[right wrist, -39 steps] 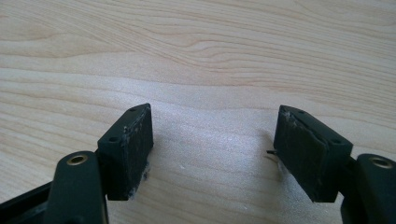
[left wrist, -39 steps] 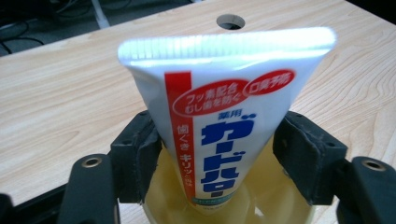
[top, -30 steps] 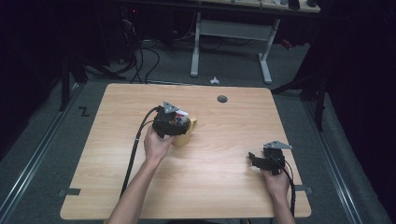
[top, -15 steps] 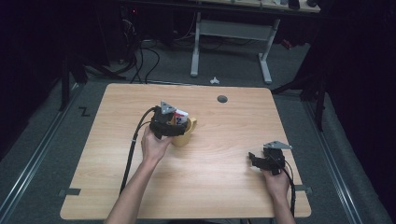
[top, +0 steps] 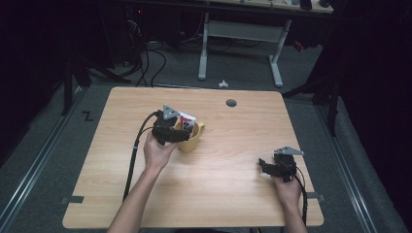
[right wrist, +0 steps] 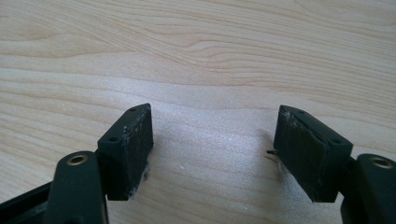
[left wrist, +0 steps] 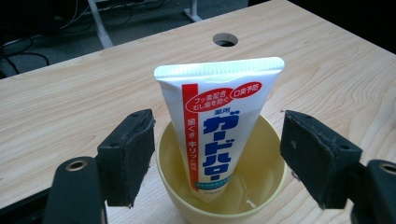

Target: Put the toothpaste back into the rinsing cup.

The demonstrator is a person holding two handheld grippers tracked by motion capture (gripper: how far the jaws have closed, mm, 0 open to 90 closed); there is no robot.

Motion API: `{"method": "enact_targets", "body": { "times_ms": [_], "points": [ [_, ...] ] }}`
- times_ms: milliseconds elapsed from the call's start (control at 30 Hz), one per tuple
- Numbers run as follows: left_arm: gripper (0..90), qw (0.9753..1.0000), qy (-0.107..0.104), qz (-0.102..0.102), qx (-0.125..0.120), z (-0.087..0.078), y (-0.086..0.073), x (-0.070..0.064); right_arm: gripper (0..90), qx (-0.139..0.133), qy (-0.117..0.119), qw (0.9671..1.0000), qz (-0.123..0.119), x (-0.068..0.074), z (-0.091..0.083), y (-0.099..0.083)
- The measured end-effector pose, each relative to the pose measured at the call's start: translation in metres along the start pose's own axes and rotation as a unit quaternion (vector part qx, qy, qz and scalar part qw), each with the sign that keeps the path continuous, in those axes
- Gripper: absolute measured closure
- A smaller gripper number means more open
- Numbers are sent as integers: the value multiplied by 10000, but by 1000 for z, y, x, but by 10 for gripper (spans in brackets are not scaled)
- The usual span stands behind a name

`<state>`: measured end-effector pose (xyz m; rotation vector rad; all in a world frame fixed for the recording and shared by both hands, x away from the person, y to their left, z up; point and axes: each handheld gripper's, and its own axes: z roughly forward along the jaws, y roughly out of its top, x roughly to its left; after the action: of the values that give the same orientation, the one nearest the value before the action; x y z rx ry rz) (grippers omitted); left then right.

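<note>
While the person leans over the wooden table (top: 233, 194), the high view has the left gripper (top: 171, 130) hovering at the yellow mug (top: 190, 138) left of the tabletop's middle, with a toothpaste tube (top: 186, 120) poking up out of it. Off near the right front corner, the right gripper (top: 277, 167) sits low over bare wood, well apart from the mug. A round cable hole (top: 231, 103) marks the far edge.

From the left gripper view, the jaws stand wide apart on either side of the mug (left wrist: 219, 196), touching nothing. The tube (left wrist: 219, 130) stands cap-end down inside, its flat crimped end uppermost, leaning slightly against the mug's far wall. I'd reckon it light and soft: the plastic body would dent under a squeeze, and its glossy skin could slip. The broad faces a little below the stiff crimp look the best place to pinch, gently, since that part stands clear of the rim. The mug itself looks rigid and could tip if the tube drags on its wall.

Through the right gripper view, those jaws are likewise spread, holding nothing, with wood grain between them.
</note>
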<state>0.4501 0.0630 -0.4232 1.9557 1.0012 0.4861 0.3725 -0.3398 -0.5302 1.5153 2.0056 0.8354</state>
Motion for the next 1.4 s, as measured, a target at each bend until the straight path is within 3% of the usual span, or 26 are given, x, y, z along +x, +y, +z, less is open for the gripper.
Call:
{"method": "enact_targets", "body": {
  "times_ms": [667, 1400],
  "points": [
    [283, 9999, 6, -7, -112, -29, 0, 2, 285, 2, -3, 10000, 14, 0, 0, 0],
    [293, 9993, 65, -205, -321, -61, -21, 16, 285, 6, -7, 10000, 10, 0, 0, 0]
  ]
}}
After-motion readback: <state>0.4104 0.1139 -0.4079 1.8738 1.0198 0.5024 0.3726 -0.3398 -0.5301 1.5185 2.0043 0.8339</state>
